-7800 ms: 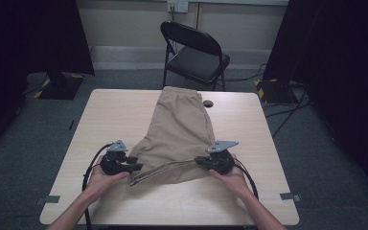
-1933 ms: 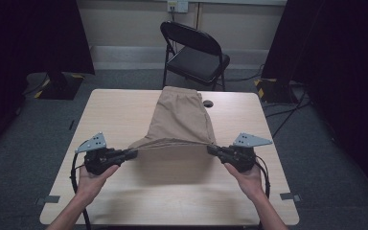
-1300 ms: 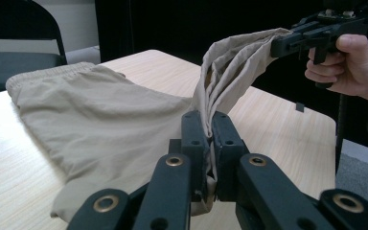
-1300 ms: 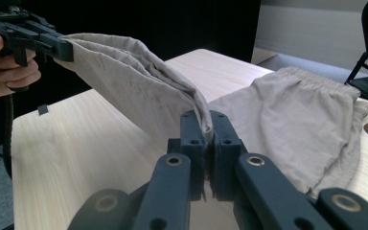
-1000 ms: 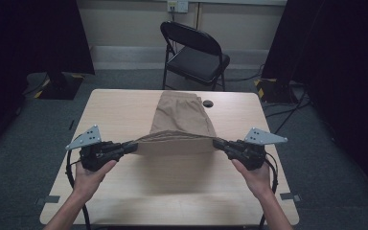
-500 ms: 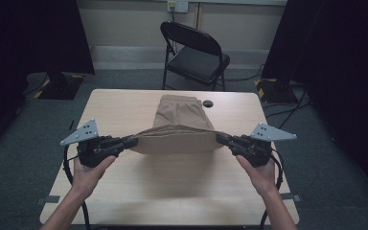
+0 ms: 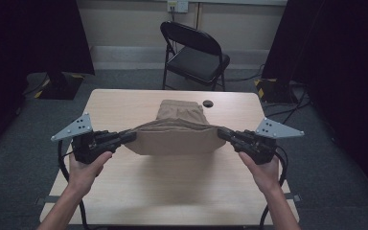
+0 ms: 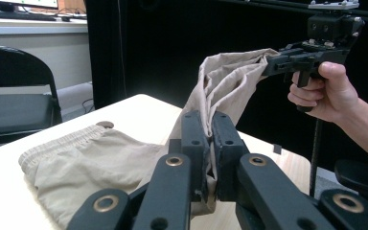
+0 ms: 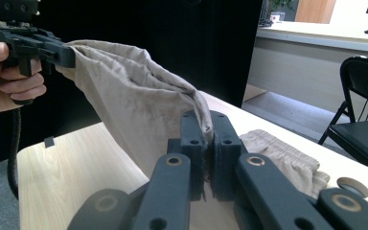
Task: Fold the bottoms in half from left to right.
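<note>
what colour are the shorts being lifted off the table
Plain tan, with no pattern; the shorts show it best in the right gripper view.

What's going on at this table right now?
A person is folding tan shorts with a gripper in each hand. The left gripper and right gripper are each shut on a corner of the leg end, holding it taut above the table. The elastic waistband end lies flat on the table toward the far side, near a folding chair. The fold is not yet laid down.
</note>
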Available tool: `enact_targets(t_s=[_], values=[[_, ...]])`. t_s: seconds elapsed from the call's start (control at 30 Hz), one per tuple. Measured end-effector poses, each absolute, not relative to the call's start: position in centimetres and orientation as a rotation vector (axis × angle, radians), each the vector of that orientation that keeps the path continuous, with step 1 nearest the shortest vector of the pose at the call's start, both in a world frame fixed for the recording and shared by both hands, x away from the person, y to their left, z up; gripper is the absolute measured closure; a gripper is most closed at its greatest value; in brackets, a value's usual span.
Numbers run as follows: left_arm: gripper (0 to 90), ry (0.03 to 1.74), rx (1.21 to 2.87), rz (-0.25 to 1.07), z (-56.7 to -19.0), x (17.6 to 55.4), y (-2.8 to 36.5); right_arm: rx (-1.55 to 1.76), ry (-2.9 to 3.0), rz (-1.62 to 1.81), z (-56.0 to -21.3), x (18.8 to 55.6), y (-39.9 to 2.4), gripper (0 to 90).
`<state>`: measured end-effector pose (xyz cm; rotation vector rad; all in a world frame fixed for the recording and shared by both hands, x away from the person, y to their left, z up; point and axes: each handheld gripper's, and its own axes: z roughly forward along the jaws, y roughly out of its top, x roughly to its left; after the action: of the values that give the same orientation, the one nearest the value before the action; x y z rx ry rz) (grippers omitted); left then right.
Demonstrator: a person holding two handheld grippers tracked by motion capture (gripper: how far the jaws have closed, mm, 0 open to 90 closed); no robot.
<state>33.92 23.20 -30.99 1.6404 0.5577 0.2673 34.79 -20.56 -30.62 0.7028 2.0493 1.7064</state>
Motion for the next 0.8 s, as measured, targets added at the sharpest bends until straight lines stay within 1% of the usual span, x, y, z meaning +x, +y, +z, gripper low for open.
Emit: enact_targets(t_s=[0.3, 0.37, 0.53, 0.8], values=[[86.2, 0.542, 1.620, 0.264, -29.7, 33.4, 23.4, 0.679, 2.028, 1.708, -29.6, 34.3, -20.5, 86.2], [86.2, 0.539, 1.625, 0.284, -29.3, 33.1, 23.5, 0.670, 2.022, 1.717, -29.3, 34.2, -20.5, 86.2], [86.3, 0.533, 1.589, 0.285, -28.5, 32.8, 23.5, 0.652, 2.012, 1.728, -28.7, 33.8, -20.2, 86.2], [86.3, 0.496, 1.590, 0.304, -26.8, 31.7, 23.6, 0.614, 1.980, 1.753, -27.4, 33.1, -20.2, 86.2]])
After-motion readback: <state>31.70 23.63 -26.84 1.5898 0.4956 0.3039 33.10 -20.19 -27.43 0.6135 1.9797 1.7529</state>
